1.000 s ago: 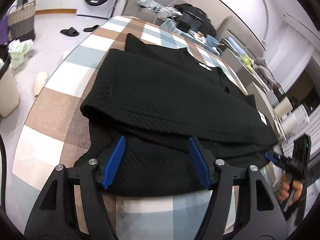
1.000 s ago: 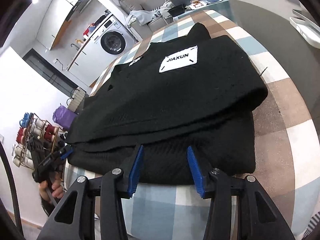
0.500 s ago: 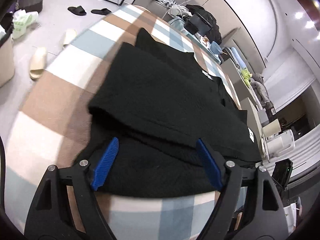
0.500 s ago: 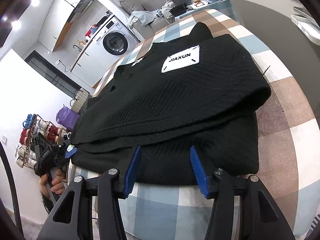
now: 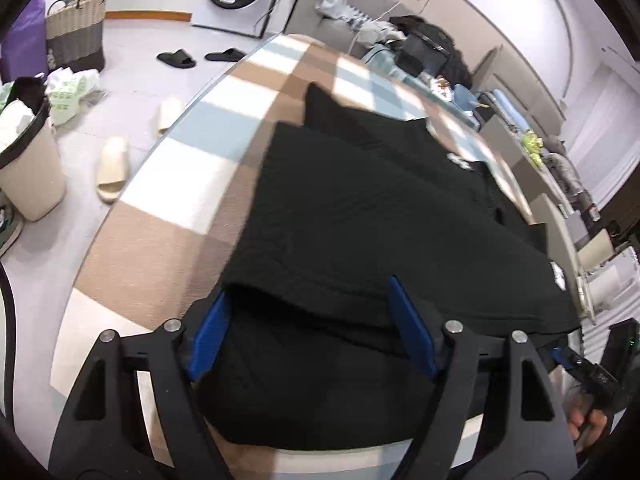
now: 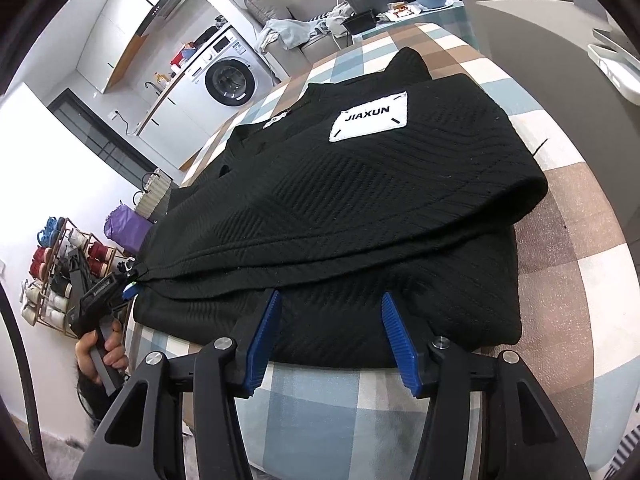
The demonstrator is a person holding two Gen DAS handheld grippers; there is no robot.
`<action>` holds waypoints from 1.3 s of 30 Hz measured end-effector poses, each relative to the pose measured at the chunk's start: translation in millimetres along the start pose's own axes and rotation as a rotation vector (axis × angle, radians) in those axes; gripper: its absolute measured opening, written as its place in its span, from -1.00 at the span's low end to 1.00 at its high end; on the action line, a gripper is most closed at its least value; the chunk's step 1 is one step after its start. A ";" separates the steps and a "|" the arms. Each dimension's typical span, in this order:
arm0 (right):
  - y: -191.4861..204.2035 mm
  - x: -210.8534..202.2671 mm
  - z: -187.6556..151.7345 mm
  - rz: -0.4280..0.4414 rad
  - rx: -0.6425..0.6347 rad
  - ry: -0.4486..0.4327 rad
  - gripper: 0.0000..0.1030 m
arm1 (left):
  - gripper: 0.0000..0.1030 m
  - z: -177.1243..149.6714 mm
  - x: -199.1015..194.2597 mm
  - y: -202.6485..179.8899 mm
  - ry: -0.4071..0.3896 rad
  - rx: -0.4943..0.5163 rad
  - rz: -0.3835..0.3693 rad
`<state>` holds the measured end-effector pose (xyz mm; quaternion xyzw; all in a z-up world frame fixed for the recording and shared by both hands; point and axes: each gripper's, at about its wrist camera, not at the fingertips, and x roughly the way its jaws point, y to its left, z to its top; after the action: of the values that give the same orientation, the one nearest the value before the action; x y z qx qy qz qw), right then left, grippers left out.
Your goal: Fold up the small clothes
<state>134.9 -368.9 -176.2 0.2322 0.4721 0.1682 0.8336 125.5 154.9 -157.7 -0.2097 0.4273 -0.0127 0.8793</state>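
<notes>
A black ribbed knit garment (image 5: 360,216) lies partly folded on the checked table (image 5: 168,240); its upper layer is folded over a lower layer. In the right wrist view the garment (image 6: 360,208) shows a white "JIAXUN" patch (image 6: 370,117). My left gripper (image 5: 310,324) is open, its blue pads astride the near edge of the garment at the fold. My right gripper (image 6: 328,332) is open over the lower layer's near edge. Each gripper shows in the other's view: the left gripper (image 6: 128,280) at the garment's left corner, the right gripper (image 5: 560,356) at its right corner.
The table's rounded front edge (image 6: 320,408) is close to both grippers. A laundry basket (image 5: 76,28), bin (image 5: 28,172) and slippers (image 5: 114,168) are on the floor to the left. A washing machine (image 6: 228,76) and cluttered counter (image 6: 380,4) stand beyond the table.
My left gripper has moved forward and left so its pads now straddle the garment's folded edge. My right gripper has edged slightly closer to the hem. The garment lies the same.
</notes>
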 end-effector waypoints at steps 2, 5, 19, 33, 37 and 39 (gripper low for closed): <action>-0.7 -0.4 -0.3 0.002 0.002 0.001 0.04 | 0.41 0.1 -12.9 -13.5 -0.051 0.067 -0.033; -2.0 -1.0 0.7 0.005 0.002 -0.004 0.04 | 0.42 -0.6 -24.7 -28.8 -0.088 0.130 -0.070; -33.3 -30.1 18.1 -0.129 0.104 -0.138 0.04 | 0.42 1.7 -38.2 -21.2 -0.079 0.101 -0.088; -33.6 -43.1 37.9 0.002 0.064 -0.212 0.08 | 0.42 -1.9 -44.2 -43.9 -0.087 0.216 -0.101; -38.7 -29.2 34.9 0.010 0.087 -0.157 0.08 | 0.42 0.5 -22.4 -31.9 -0.033 0.158 -0.098; -40.5 -22.4 32.9 0.042 0.108 -0.138 0.08 | 0.42 2.9 -10.5 -25.9 -0.018 0.133 -0.071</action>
<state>154.7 -421.5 -167.8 0.2975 0.4169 0.1435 0.8468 125.1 134.4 -138.5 -0.1661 0.4099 -0.0703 0.8941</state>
